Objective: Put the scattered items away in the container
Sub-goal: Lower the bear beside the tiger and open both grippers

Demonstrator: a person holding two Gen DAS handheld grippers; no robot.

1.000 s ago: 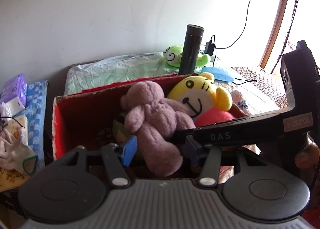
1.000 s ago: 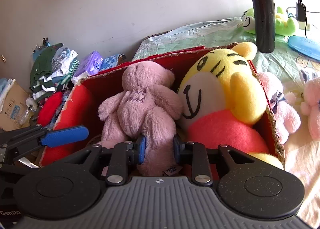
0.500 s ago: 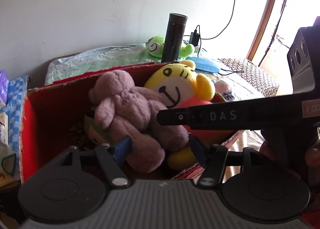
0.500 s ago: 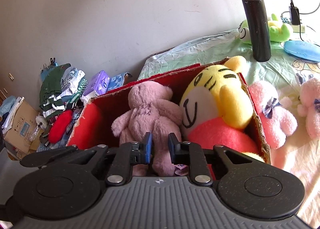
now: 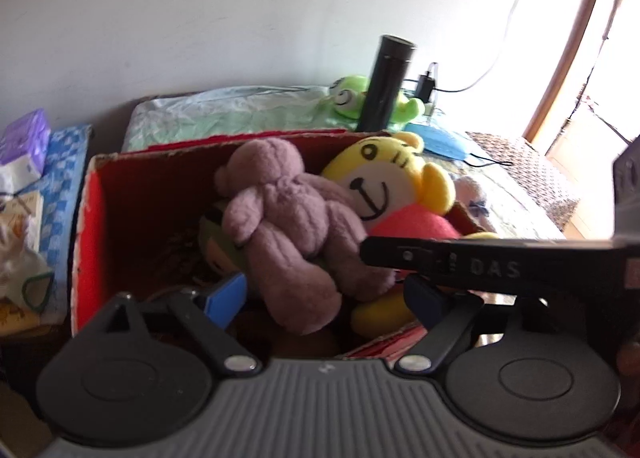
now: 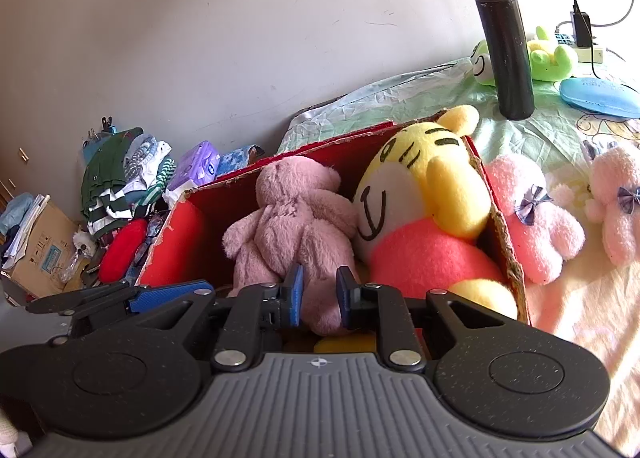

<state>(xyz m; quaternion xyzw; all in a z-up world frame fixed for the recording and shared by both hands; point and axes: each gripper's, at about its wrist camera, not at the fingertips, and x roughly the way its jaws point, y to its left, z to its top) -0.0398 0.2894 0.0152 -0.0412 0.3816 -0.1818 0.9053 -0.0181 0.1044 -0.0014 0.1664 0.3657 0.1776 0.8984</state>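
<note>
A red cardboard box (image 6: 176, 234) holds a mauve teddy bear (image 6: 292, 226) and a yellow tiger plush (image 6: 424, 194). In the left wrist view the box (image 5: 92, 218) shows the bear (image 5: 288, 218) lying against the tiger (image 5: 384, 182). My left gripper (image 5: 324, 298) is open and hovers over the box's near edge, the bear's leg between its fingers but untouched. My right gripper (image 6: 318, 296) stands narrowly open around the bear's leg; grip is unclear. Two pink plush toys (image 6: 536, 218) (image 6: 616, 198) lie on the bed right of the box.
A black flask (image 6: 506, 46), a green frog plush (image 6: 548, 58), a blue pouch (image 6: 600, 96) and a charger stand on the bed behind the box. Clothes (image 6: 120, 174), a tissue pack (image 6: 198, 168) and a carton (image 6: 40, 246) lie at the left.
Both grippers have drawn back and up from the box. The right gripper's fingers closed in, then parted slightly around the bear's leg. The left gripper has opened wider.
</note>
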